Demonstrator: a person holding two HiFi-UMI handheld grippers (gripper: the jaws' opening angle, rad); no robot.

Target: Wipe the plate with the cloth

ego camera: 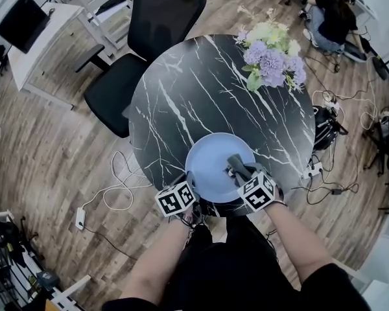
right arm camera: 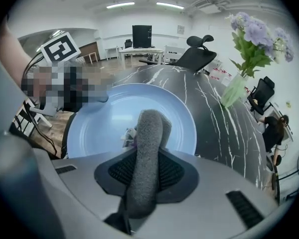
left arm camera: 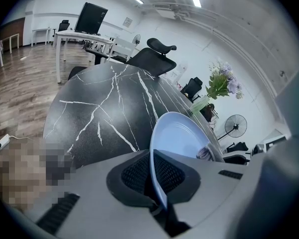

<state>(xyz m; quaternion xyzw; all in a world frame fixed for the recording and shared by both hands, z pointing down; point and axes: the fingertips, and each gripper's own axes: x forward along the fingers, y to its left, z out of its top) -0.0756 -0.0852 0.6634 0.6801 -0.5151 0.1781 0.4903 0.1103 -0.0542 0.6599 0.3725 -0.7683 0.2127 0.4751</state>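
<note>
Judging by looks, plate (ego camera: 211, 154) is stiff, glossy, prob ceramic or melamine. That means slippery & chippable, so take it by the rim, not the face. It sits at near edge of black marble table (ego camera: 181, 96); flat or slightly lifted, can't tell. Left gripper (left arm camera: 157, 185) is clamped on plate's near-left rim, one pad each side of the edge, pointing down & fwd, arm in from near-left. Cloth (right arm camera: 148, 133) is a grey, soft, light roll that'll squash under pressure, best pinched mid-length w/ a stub left out to rub. Right gripper (right arm camera: 144, 176) is closed on it, stub poking past jaws over plate's middle, seemingly touching. Wrist steeply down, forearm from near-right.
</note>
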